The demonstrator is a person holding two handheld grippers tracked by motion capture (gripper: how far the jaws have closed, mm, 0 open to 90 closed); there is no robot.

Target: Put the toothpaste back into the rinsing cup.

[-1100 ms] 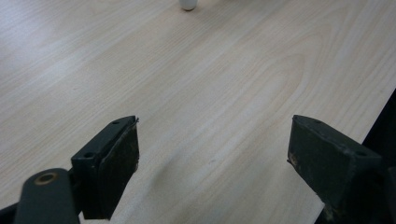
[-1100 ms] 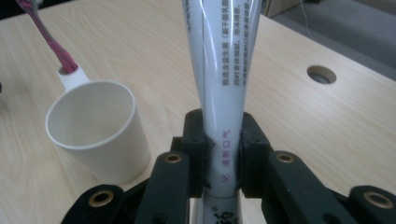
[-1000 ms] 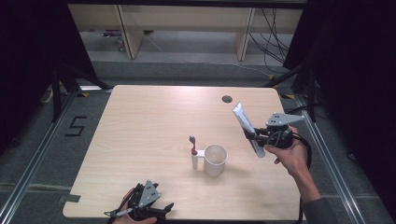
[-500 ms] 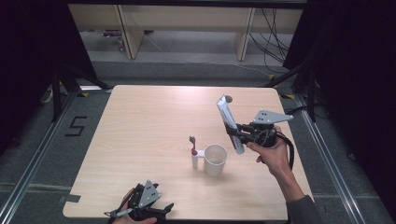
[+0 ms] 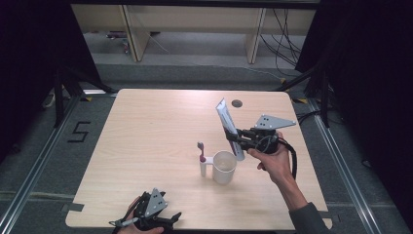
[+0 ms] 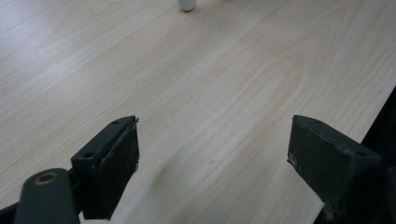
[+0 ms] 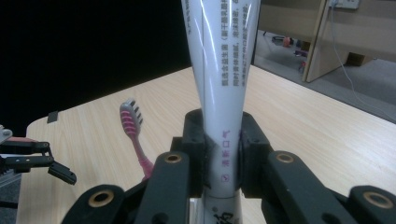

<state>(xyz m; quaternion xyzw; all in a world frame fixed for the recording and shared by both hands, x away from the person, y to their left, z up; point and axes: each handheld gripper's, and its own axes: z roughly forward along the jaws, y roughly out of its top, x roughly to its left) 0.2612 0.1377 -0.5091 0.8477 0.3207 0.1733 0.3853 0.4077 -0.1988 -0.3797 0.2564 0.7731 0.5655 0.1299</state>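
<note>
At about three o'clock of the bench (image 5: 146, 126), the right gripper (image 5: 242, 140) is held above the wood in a person's hand (image 5: 274, 161), its jaws clamped on a white toothpaste tube (image 5: 228, 127). The tube tilts, its flat crimped end up toward eleven o'clock and its lower end just beside the rim of a white cup (image 5: 224, 166) near the bench's middle. In the right gripper view the tube (image 7: 219, 93) rises between the closed jaws, printed text running along it. A pink toothbrush (image 5: 201, 159) stands upright at the cup's nine o'clock side, bristles up. At six o'clock, by the near edge, the left gripper (image 5: 165, 222) rests low with its jaws spread wide over bare wood and nothing between them.
</note>
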